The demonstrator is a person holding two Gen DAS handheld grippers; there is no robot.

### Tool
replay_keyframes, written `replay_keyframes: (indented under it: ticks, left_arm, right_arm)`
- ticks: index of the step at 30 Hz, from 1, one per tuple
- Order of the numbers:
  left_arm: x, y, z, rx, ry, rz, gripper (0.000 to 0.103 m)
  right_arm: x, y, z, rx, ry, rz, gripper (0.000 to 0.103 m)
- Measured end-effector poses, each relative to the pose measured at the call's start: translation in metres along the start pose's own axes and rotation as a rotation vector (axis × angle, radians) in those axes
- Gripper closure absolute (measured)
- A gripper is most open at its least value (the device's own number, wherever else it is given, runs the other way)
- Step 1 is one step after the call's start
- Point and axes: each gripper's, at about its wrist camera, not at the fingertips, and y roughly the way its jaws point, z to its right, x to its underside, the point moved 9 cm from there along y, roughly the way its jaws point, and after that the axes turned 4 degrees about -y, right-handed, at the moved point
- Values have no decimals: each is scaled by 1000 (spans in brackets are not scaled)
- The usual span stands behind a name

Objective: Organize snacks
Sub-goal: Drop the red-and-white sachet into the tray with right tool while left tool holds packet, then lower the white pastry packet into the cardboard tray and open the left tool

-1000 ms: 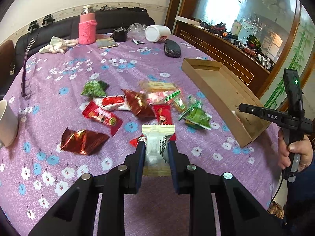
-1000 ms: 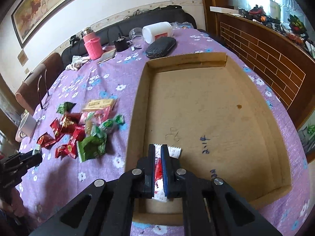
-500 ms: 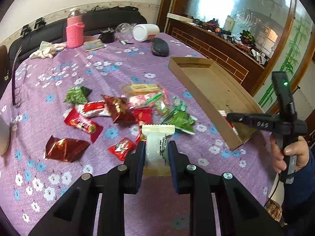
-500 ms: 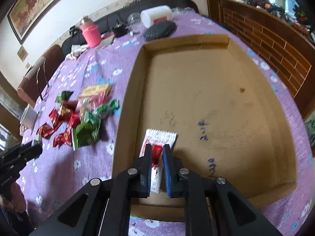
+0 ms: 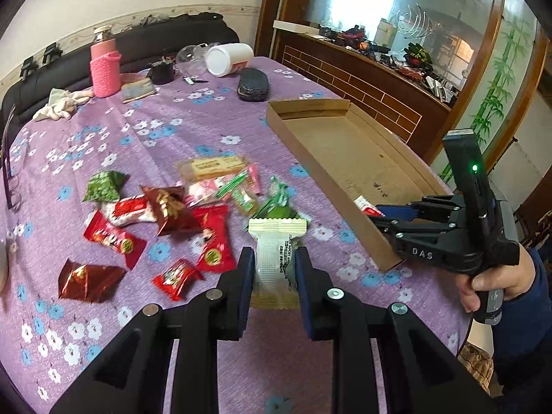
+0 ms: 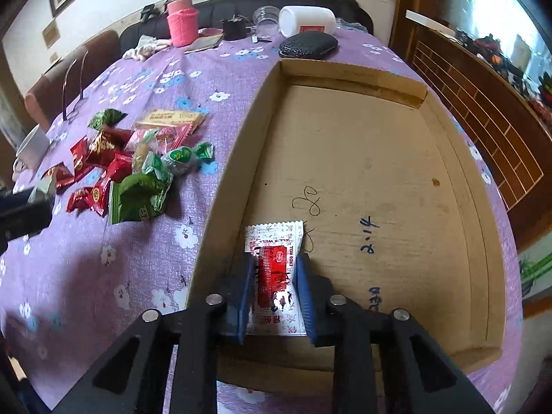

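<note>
A: Left wrist view?
B: The left gripper (image 5: 275, 269) pinches a white packet (image 5: 277, 258) at lower centre; the snack pile (image 5: 179, 214) lies behind, the cardboard tray (image 5: 312, 162) at right.
A: Right wrist view?
B: The right gripper (image 6: 274, 286), its jaws just opening, stands narrowly parted around a red-and-white sachet (image 6: 274, 269) lying in the tray (image 6: 459, 179).

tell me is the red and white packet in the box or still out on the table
In the box. The red and white packet lies flat on the floor of the cardboard box, near its front left corner, between the right gripper's just-opened jaws.
</note>
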Motion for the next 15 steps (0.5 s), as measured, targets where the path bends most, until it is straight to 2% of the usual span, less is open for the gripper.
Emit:
replay_keyframes:
  ticks: [3, 5, 11, 15]
  left_arm:
    - [-12, 4, 12, 13, 17, 8, 80]
    - [-22, 10, 19, 20, 28, 10, 80]
    - [-68, 44, 45, 68, 9, -2, 80]
    - [-92, 75, 60, 80, 5, -21, 80]
  right_arm:
    - [-9, -4, 14, 14, 39, 25, 85]
    - [-18, -8, 25, 22, 73, 51, 103]
    - [-54, -8, 54, 29, 140, 92, 102]
    - [-57, -5, 47, -68, 98, 65, 101]
